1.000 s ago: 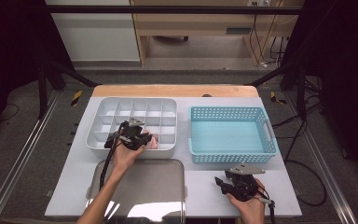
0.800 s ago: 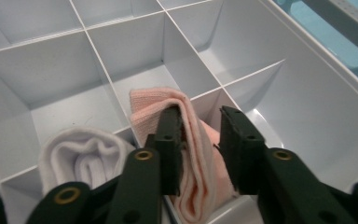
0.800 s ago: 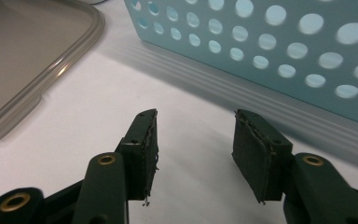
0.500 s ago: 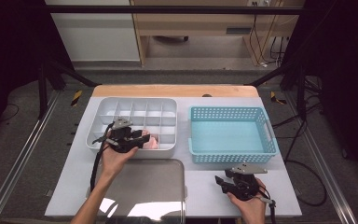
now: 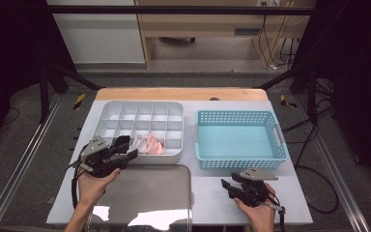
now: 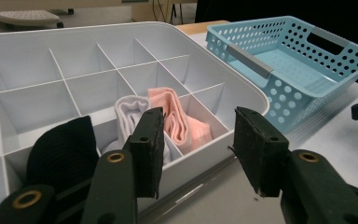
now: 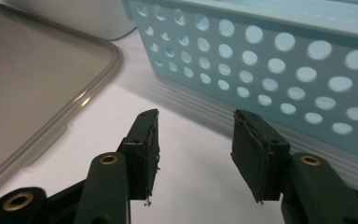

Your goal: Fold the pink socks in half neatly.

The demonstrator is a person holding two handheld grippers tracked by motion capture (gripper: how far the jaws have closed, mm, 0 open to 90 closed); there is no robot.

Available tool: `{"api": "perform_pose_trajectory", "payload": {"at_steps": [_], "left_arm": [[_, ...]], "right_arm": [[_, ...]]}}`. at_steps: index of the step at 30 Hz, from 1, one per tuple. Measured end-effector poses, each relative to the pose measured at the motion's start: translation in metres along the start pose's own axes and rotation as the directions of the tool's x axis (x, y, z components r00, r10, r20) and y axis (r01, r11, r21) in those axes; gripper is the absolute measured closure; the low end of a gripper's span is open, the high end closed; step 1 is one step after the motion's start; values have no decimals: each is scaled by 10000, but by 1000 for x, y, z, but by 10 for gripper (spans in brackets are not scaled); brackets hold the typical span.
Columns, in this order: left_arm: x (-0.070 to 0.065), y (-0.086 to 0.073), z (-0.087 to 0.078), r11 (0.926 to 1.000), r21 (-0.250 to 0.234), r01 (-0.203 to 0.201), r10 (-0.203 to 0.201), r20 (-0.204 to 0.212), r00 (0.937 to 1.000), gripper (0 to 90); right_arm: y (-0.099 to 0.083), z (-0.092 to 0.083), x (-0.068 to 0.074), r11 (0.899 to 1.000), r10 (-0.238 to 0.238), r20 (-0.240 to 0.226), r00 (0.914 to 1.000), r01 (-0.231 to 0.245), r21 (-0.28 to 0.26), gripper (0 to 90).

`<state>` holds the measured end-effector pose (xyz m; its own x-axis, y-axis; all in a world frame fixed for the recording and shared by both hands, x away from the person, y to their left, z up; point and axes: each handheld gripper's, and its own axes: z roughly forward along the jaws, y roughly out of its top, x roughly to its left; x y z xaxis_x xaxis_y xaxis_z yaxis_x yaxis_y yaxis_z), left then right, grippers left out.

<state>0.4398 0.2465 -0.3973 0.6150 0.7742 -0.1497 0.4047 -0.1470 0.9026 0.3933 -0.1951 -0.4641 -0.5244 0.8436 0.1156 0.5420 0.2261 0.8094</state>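
Observation:
A white divided tray [image 5: 111,108] sits at the table's left; in the left gripper view it is the tray [image 6: 51,56]. Its front row holds a black rolled cloth [image 6: 63,147], a white rolled cloth [image 6: 129,112] and a pink folded cloth [image 6: 179,116], which also shows from above [image 5: 153,143]. My left gripper [image 5: 127,148] hovers at the tray's front left corner; its jaws [image 6: 198,119] have just been opening and hold nothing. My right gripper [image 5: 226,187] rests open before the blue basket [image 5: 241,140], its jaws [image 7: 196,119] empty.
A translucent grey lid [image 5: 140,198] lies flat at the table's front between my hands, and its corner [image 7: 37,70] shows in the right gripper view. The blue basket's perforated wall [image 7: 270,60] stands close ahead of the right gripper. A wooden strip [image 5: 178,93] edges the far side.
My left gripper has opened, leaving the pink cloth in the tray's front row, and has drawn back left and toward the person. The right gripper has kept still.

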Motion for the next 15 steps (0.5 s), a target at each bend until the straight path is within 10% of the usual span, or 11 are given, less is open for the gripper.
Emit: {"api": "perform_pose_trajectory", "payload": {"at_steps": [15], "left_arm": [[14,-47,-36,9987,242,441,-433,-342,9985,494]], "right_arm": [[11,0,13,9999,-74,-435,9990,70,-90,503]]}}
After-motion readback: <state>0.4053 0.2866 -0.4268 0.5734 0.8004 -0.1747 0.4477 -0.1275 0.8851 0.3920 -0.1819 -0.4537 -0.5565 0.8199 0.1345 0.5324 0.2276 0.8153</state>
